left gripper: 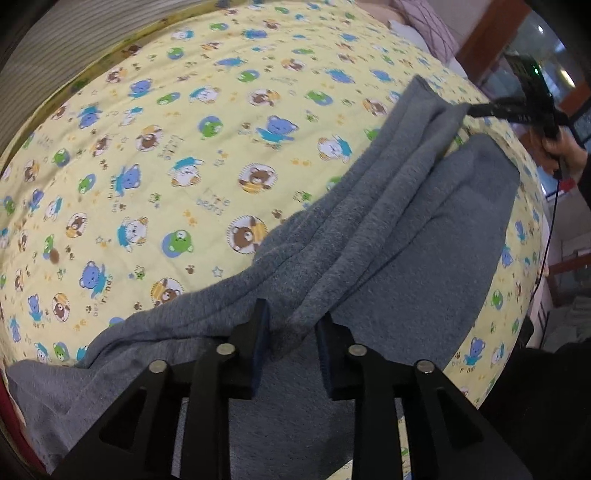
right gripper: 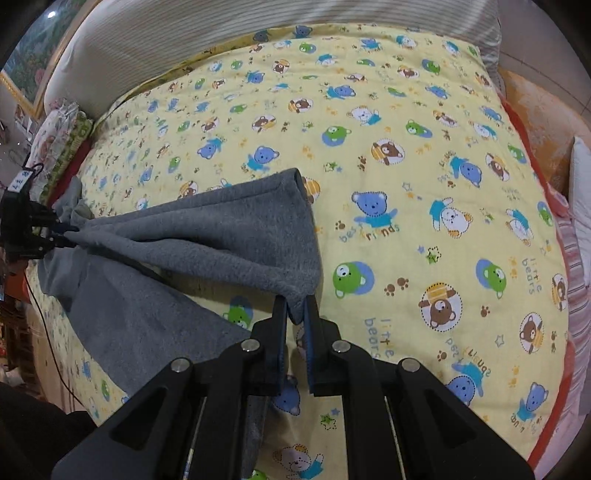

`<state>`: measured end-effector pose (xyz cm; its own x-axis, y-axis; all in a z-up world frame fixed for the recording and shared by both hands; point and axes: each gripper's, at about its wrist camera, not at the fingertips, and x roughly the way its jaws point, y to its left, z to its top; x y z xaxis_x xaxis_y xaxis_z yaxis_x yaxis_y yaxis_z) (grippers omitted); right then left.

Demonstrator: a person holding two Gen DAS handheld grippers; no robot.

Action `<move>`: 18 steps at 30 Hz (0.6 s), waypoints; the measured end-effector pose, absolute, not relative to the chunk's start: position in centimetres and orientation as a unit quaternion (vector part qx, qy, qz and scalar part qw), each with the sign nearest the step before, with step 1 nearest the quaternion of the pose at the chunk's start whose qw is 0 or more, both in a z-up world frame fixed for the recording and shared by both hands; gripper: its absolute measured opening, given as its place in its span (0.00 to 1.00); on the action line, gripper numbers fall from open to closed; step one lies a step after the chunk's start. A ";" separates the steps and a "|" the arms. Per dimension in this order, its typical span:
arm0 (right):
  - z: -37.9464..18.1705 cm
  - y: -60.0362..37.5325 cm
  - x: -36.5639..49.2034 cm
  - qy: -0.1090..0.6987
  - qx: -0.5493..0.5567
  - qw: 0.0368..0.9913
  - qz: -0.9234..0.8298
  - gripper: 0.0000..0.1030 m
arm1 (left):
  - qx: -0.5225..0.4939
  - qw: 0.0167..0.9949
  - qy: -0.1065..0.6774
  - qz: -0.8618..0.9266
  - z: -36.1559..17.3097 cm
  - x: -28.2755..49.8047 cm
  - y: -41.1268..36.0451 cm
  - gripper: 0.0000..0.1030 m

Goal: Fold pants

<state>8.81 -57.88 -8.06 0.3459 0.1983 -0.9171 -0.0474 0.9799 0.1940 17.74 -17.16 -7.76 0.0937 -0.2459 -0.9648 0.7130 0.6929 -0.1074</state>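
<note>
Grey fleece pants [left gripper: 369, 240] lie stretched across a yellow bear-print bedspread [left gripper: 184, 147]. In the left wrist view, my left gripper [left gripper: 293, 319] stands over one end with its jaws apart. A fold of the grey cloth runs up between them, and a dark gap shows beside the left pad. My right gripper [right gripper: 295, 304] is shut on a corner of the pants [right gripper: 203, 240], lifting it off the bedspread [right gripper: 424, 184]. The right gripper [left gripper: 472, 109] shows far right in the left view, pinching the cloth edge. The left gripper [right gripper: 61, 234] shows at the far left of the right view, where the cloth bunches.
A striped pillow [right gripper: 258, 22] lies along the bed's far side. Folded floral cloths [right gripper: 62, 129] are stacked at the left edge. A hand [left gripper: 565, 151] holds the right gripper, with a black cable [left gripper: 550, 240] hanging below it. A red mattress edge [right gripper: 546, 406] borders the right.
</note>
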 end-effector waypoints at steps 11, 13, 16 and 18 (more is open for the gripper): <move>-6.1 -57.8 7.8 0.538 0.079 0.837 0.060 0.09 | 0.189 0.742 0.562 -0.311 -7.7 17.0 -14.7 0.04; -5.6 -57.7 8.4 0.535 0.075 0.840 0.051 0.09 | 0.173 0.760 0.549 -0.302 -6.6 17.5 -14.2 0.03; -3.9 -57.4 9.8 0.516 0.078 0.852 0.044 0.09 | 0.150 0.795 0.519 -0.277 -3.4 19.5 -12.6 0.02; -2.2 -57.2 10.7 0.495 0.083 0.864 0.043 0.09 | 0.141 0.817 0.494 -0.262 -0.9 20.3 -11.5 0.02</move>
